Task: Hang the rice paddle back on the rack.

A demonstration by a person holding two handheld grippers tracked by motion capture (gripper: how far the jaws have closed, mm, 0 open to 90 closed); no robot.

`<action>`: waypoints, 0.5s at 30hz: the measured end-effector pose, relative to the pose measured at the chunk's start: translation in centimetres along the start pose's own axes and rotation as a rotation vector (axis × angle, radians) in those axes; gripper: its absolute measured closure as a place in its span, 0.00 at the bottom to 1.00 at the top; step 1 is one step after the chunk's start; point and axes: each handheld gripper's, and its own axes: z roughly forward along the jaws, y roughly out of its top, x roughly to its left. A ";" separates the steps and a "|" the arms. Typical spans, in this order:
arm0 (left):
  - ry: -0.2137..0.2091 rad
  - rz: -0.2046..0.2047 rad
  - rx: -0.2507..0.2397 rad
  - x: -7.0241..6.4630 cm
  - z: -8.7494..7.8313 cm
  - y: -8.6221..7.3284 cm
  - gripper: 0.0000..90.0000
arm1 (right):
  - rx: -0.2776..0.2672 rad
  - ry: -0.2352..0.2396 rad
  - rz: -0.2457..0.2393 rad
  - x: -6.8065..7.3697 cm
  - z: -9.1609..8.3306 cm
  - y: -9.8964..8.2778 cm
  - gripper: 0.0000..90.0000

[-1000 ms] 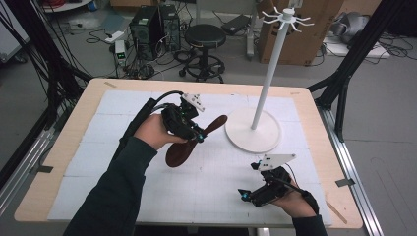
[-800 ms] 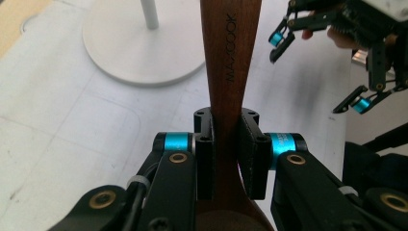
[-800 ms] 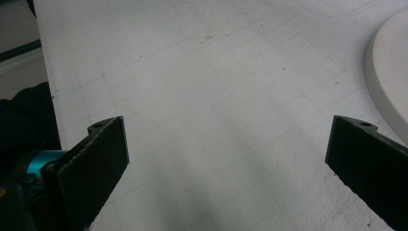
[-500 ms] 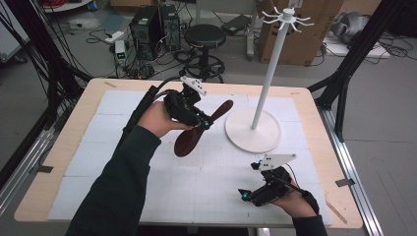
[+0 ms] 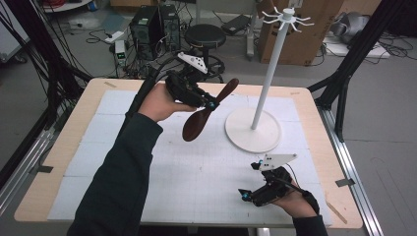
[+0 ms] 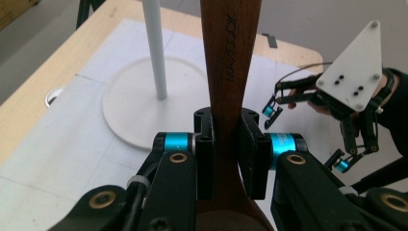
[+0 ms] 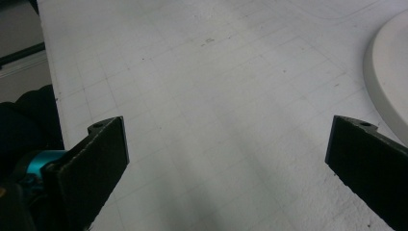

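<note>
A dark wooden spoon (image 5: pixel 197 125) hangs in the air over the table's far middle, with my left gripper (image 5: pixel 210 104) shut on its neck. Its handle slants up and right toward the white hook stand (image 5: pixel 268 73). In the left gripper view the spoon's handle (image 6: pixel 231 57) rises between the pads of the left gripper (image 6: pixel 227 144), which press on both its sides. My right gripper (image 5: pixel 249 180) rests low near the table's front right, open and holding nothing. In the right gripper view the right gripper (image 7: pixel 231 149) has its jaws spread wide over bare mat.
The stand's round white base (image 5: pixel 253 130) sits on the gridded white mat (image 5: pixel 196 172), with hooks on top (image 5: pixel 287 17). The base's edge (image 7: pixel 389 77) lies close to my right gripper. Beyond the table stand a stool (image 5: pixel 205 37), computer boxes and cables.
My left gripper has risen with the spoon and shifted toward the far side and the stand. The right gripper has stayed where it was.
</note>
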 end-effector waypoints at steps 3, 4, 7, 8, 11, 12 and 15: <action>-0.003 0.004 -0.011 0.2 0.0 0.5 0.88 | 0.001 -0.001 0.000 0.0 0.0 0.0 0.00; -0.003 0.005 -0.013 0.3 0.0 0.7 0.87 | 0.002 -0.002 0.003 0.0 0.0 0.0 0.00; -0.015 0.002 -0.014 0.6 0.0 1.1 0.87 | 0.002 -0.001 0.001 0.0 0.0 0.0 0.00; -0.013 -0.001 -0.017 0.7 0.0 1.3 0.87 | 0.001 -0.002 -0.001 0.0 0.0 0.0 0.00; -0.020 -0.002 -0.032 1.1 -0.1 1.7 0.87 | 0.002 0.004 -0.003 0.1 0.1 0.1 0.00; -0.021 -0.002 -0.043 1.3 -0.2 1.9 0.87 | 0.005 0.005 0.000 0.2 0.1 0.1 0.00; -0.026 0.001 -0.045 1.4 -0.2 2.4 0.88 | 0.003 0.005 0.000 0.2 0.1 0.1 0.00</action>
